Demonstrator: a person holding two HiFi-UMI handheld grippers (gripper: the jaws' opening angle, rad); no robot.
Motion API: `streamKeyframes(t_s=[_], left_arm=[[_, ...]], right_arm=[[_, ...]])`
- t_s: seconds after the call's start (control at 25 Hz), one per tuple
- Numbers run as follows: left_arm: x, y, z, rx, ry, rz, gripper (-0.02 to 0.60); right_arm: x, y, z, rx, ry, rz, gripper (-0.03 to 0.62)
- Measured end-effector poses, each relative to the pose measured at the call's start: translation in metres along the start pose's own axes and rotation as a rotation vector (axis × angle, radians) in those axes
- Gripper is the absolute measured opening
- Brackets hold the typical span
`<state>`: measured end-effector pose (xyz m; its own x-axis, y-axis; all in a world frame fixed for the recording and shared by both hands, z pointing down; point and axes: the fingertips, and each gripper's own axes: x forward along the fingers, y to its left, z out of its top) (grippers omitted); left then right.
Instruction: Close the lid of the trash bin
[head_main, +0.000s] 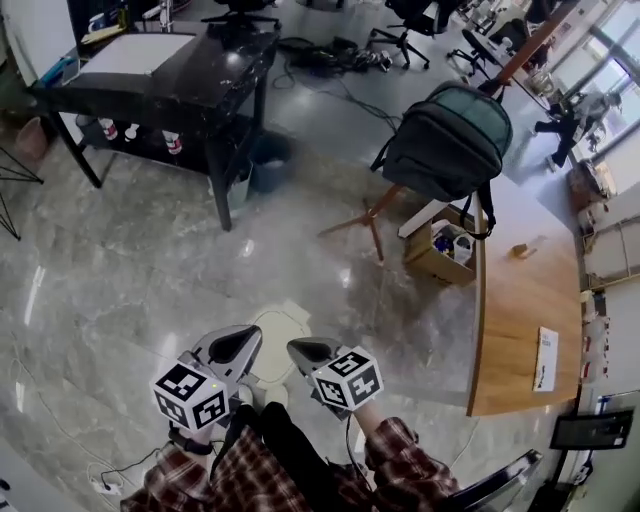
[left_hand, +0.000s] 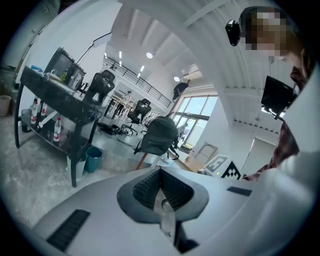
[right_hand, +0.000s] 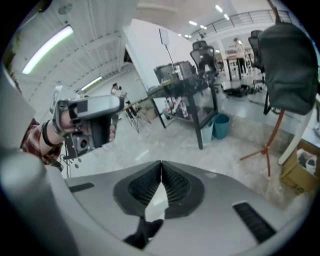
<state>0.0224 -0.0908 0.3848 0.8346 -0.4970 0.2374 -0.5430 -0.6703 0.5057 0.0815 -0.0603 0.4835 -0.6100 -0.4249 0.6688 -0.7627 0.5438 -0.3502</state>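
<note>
At six o'clock in the head view, the left gripper (head_main: 240, 342) and right gripper (head_main: 305, 352) hover just beside each other, both clenched on nothing. The teal trash bin (head_main: 268, 160) stands well apart toward twelve o'clock, beside a leg of the black table (head_main: 190, 85). Its lid cannot be made out. The closing looks not yet begun, so the next move is to approach over open floor. A backpack (head_main: 448, 140) on its wooden stand and a cardboard box (head_main: 437, 250) lie toward two o'clock, off that path.
</note>
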Motion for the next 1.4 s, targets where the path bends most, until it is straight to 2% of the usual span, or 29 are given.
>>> streamKeyframes(t_s=[0.28, 0.4, 0.52, 0.64, 0.88, 1.4], left_arm=[[-0.020, -0.090, 0.099, 0.106, -0.137, -0.086, 0.011], [-0.029, -0.122, 0.128, 0.153, -0.185, -0.126, 0.011], [-0.039, -0.146, 0.148, 0.202, -0.218, -0.145, 0.011], [-0.051, -0.161, 0.148, 0.194, -0.243, -0.150, 0.011], [-0.060, -0.174, 0.155, 0.234, -0.269, -0.157, 0.011], [-0.074, -0.172, 0.149, 0.213, -0.256, -0.145, 0.011]], right_arm=[[-0.126, 0.051, 0.122, -0.106, -0.356, -0.042, 0.014], [-0.173, 0.068, 0.147, -0.131, -0.472, -0.061, 0.014], [-0.203, 0.088, 0.158, -0.154, -0.552, -0.019, 0.014], [-0.222, 0.096, 0.156, -0.145, -0.601, -0.049, 0.014], [-0.245, 0.103, 0.170, -0.172, -0.680, -0.084, 0.014], [-0.231, 0.121, 0.172, -0.184, -0.628, -0.053, 0.013]])
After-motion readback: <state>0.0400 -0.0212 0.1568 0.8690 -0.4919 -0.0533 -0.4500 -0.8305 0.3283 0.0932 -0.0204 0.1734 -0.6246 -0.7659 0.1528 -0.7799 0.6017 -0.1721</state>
